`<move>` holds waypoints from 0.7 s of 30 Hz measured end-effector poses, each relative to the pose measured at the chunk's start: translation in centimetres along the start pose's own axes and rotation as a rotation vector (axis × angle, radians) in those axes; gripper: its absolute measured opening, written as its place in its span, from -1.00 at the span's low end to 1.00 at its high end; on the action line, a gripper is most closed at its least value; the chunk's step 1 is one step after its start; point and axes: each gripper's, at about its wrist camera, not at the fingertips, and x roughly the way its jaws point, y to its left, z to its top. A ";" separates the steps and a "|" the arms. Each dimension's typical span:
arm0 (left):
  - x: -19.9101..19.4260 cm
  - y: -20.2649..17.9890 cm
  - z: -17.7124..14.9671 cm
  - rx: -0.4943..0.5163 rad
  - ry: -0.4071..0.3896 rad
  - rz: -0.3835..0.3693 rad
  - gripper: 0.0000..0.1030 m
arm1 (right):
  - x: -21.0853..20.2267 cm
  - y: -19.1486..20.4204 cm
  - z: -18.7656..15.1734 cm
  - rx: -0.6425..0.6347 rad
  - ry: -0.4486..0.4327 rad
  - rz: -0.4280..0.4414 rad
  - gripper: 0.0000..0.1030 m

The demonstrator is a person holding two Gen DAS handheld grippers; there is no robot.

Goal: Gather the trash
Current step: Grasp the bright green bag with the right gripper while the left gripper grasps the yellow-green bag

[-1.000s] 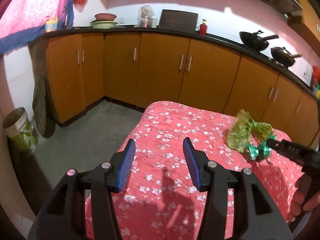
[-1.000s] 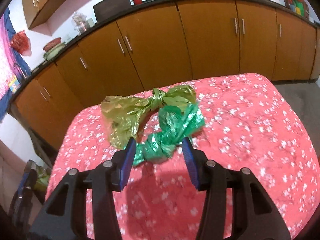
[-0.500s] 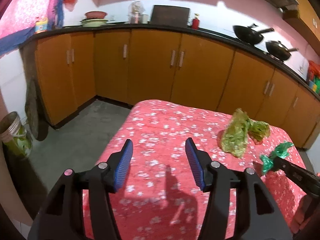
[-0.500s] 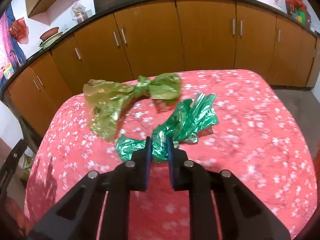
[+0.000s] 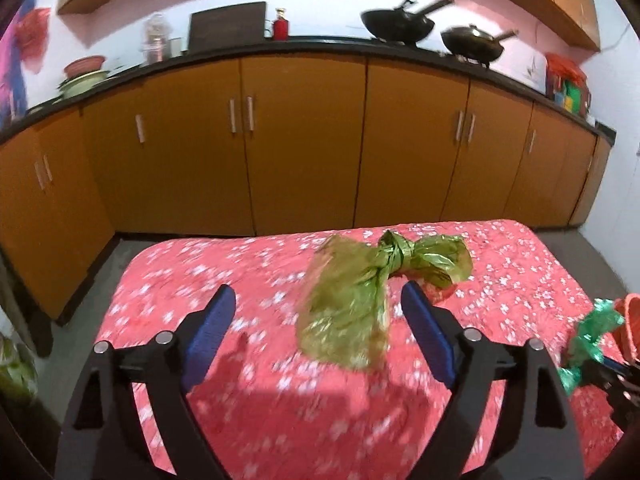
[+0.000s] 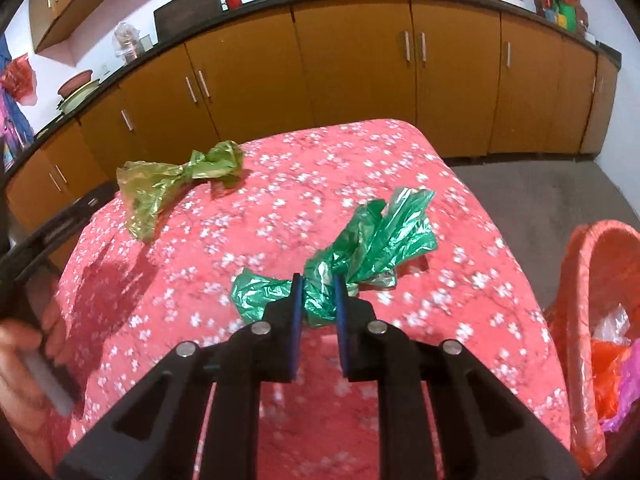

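Observation:
A knotted olive-green plastic bag (image 5: 360,292) lies on the red flowered table (image 5: 240,280). My left gripper (image 5: 318,318) is open and hangs just before it, with the bag's near end between the blue pads. The bag also shows in the right wrist view (image 6: 176,184) at the table's far left. My right gripper (image 6: 316,292) is shut on a crumpled bright-green plastic bag (image 6: 372,248) and holds it above the table. That bag shows in the left wrist view (image 5: 588,340) at the far right.
An orange bin (image 6: 592,312) with red and white plastic trash inside stands at the table's right edge. Orange kitchen cabinets (image 5: 304,140) run behind the table, with pans on the counter. Grey floor lies to the right of the table.
My right gripper has carried the bright-green bag to the right, toward the orange bin. My left gripper has swung right, up to the olive-green bag, still open.

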 end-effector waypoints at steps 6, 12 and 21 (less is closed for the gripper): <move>2.8 -0.2 0.7 -0.002 0.073 -0.018 0.59 | 0.2 -0.5 0.0 0.002 -0.002 0.020 -0.69; 4.4 -1.4 0.6 0.051 0.156 -0.070 -0.51 | 0.3 -0.5 -0.2 0.005 -0.004 0.031 -0.69; 2.3 -1.9 -0.7 0.074 0.142 -0.036 -0.95 | -1.6 -0.5 -0.8 0.001 -0.020 0.032 -0.69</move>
